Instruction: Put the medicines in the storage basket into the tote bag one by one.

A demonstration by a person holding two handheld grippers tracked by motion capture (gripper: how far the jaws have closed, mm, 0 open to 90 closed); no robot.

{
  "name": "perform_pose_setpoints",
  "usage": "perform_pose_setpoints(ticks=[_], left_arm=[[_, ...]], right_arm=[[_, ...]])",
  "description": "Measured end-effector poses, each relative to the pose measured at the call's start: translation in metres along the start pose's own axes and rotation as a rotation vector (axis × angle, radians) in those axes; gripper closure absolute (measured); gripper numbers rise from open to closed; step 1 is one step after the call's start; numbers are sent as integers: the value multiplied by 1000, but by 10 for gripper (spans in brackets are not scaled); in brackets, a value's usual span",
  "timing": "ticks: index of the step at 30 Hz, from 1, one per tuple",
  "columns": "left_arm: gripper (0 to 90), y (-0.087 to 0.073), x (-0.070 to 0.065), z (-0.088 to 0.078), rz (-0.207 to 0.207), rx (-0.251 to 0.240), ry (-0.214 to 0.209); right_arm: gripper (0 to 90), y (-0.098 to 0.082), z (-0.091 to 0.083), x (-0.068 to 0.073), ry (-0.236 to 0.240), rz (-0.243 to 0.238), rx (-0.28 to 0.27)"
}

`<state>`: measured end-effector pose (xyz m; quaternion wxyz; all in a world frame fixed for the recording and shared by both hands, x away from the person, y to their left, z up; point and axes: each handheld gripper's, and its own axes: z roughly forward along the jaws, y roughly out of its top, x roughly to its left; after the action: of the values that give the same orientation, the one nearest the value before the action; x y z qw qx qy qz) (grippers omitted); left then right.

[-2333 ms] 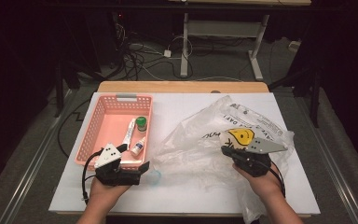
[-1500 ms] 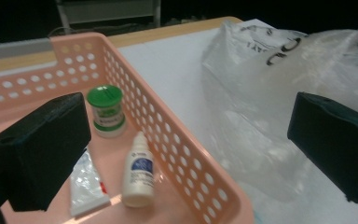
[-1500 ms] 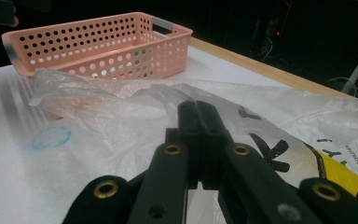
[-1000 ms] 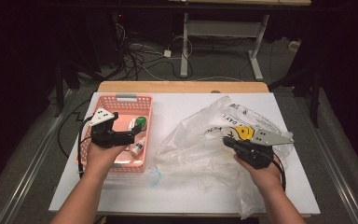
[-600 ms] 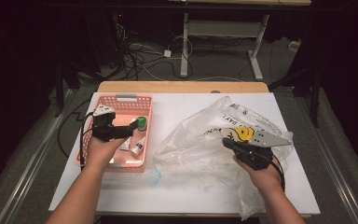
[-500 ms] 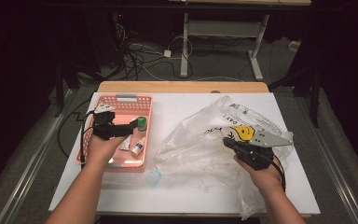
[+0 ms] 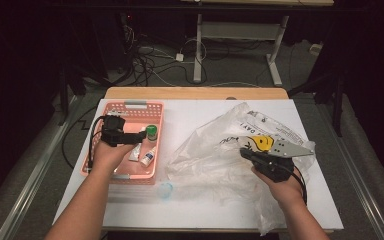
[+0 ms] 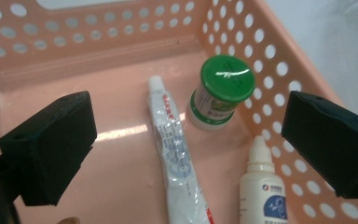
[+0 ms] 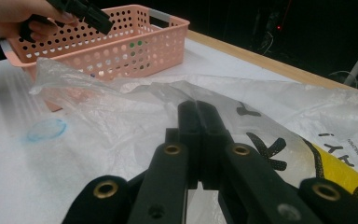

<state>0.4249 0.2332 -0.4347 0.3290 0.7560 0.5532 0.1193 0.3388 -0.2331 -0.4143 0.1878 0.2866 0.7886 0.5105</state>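
Since the earlier frame the left gripper (image 7: pixel 141 135), jaws apart, has sunk into the pink basket (image 7: pixel 109 171) at left, its walls close around the green-capped jar (image 8: pixel 221 92), while the right gripper (image 9: pixel 198 112) stays clamped on the plastic bag (image 7: pixel 215 155) at right

Your green-capped jar (image 8: pixel 221 93) stands upright in the pink basket (image 8: pixel 98 56), white tube (image 8: pixel 177 154) lying just beside it; crinkled clear bag (image 7: pixel 220 155) sprawls right of frame.

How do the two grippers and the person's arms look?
Both grippers are black. The left gripper has two blocky square pads and a black cable looping behind it. The right gripper carries a grey three-cornered plate; its linkage arms have brass-coloured rivets. The forearms are bare, without sleeves.
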Motion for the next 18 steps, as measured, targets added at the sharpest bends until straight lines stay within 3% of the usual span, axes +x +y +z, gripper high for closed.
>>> perform_pose_setpoints(ticks=[5, 11, 18], left_arm=[[105, 1, -3, 10, 31, 109, 32], [205, 5, -6, 24, 60, 217, 23], [345, 10, -7, 36, 68, 289, 22]], right_arm=[[900, 0, 2, 1, 3, -1, 6], [900, -1, 3, 2, 9, -3, 13], [900, -2, 4, 2, 11, -2, 12]])
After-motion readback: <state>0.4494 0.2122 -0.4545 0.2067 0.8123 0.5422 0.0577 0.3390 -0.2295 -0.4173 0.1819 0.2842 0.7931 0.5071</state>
